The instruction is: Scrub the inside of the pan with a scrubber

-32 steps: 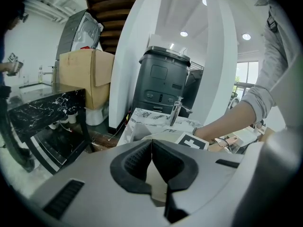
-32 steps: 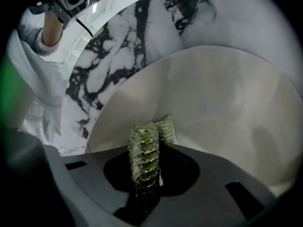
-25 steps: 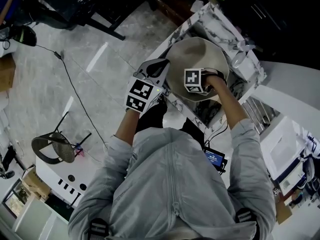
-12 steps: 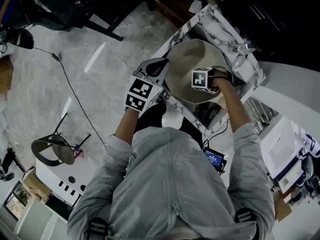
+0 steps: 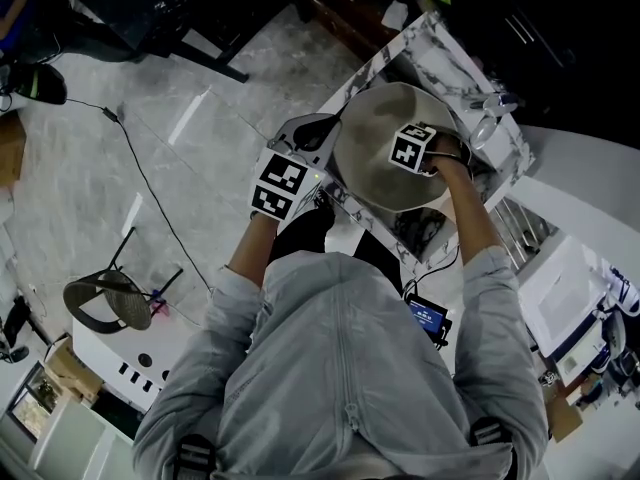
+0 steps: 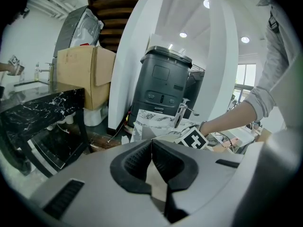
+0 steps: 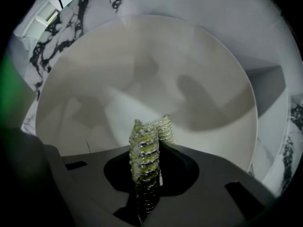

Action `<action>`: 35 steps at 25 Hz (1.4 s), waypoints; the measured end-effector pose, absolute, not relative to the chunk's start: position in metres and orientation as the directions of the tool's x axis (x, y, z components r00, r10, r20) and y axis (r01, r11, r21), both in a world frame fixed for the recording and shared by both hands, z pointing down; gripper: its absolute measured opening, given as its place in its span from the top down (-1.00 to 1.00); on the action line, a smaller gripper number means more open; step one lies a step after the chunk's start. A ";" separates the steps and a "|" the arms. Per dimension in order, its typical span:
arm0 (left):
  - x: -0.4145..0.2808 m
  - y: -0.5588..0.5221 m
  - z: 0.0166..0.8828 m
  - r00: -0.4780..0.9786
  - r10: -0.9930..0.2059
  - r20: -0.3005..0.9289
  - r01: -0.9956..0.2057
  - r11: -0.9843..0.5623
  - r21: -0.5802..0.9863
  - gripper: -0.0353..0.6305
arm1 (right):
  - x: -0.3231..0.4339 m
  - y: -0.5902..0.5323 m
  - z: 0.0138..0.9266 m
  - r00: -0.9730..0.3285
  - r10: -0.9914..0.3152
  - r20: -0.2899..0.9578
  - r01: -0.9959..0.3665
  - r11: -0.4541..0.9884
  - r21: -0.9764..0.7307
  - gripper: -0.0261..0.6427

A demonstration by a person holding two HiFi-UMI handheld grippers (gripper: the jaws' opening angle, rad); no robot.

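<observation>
- left gripper point(image 6: 152, 150): at 9 o'clock of the pan point(image 5: 385, 163) in the head view. Jaws are pressed almost together, pinching a thin pale edge. I read that as the pan's rim, but can't tell rim from handle root. It needs a firm, steady clamp so the pan doesn't spin or slide under the scrubbing.
- pan: pale beige, round and deep, sitting in the marble sink point(image 5: 440, 43). The inside looks bare, with no suds or dirt I can make out.
- right gripper point(image 7: 150, 167): inside the bowl toward 3 o'clock in the head view. Jaws are clamped on the scrubber point(image 7: 143, 141), a folded green-silver mesh sticking out toward 12 o'clock in the right gripper view.
- scrubber tip is close to the pan's inner wall; can't confirm it touches.
- doing it well: tilt so the mesh, not the jaws, meets the surface. Use overlapping circular sweeps from the floor up the wall, going right round the clock. Use moderate pressure, since only the lower fold is gripped and a hard drag could pull it out.
- faucet point(image 5: 495, 103): just beside the pan at 2 o'clock. Likely snag for the right gripper on far-side strokes.
</observation>
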State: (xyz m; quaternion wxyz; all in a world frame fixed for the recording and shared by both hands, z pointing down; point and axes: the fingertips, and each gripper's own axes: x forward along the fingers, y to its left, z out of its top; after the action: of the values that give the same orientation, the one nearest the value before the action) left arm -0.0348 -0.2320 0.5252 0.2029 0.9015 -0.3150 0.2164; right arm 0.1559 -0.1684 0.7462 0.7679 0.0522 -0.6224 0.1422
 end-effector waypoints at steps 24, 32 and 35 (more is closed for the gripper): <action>-0.038 -0.236 0.515 0.707 -0.497 0.503 -0.664 -0.712 0.230 0.82 | 0.071 -0.189 0.753 -0.081 -0.020 0.997 -0.372 0.928 -0.012 0.67; -0.039 -0.228 0.511 0.715 -0.496 0.493 -0.656 -0.720 0.228 0.82 | 0.046 -0.146 0.748 -0.104 0.139 0.985 -0.307 0.937 -0.165 0.67; -0.041 -0.223 0.508 0.716 -0.496 0.491 -0.654 -0.722 0.226 0.82 | 0.042 -0.123 0.742 -0.101 0.228 0.968 -0.284 0.926 -0.248 0.67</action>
State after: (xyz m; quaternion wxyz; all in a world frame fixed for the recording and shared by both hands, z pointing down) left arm -0.0405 -0.2225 0.5076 0.1958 0.9055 -0.3175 0.2026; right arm 0.0424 -0.1226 0.7424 0.6701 0.0197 -0.7170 0.1910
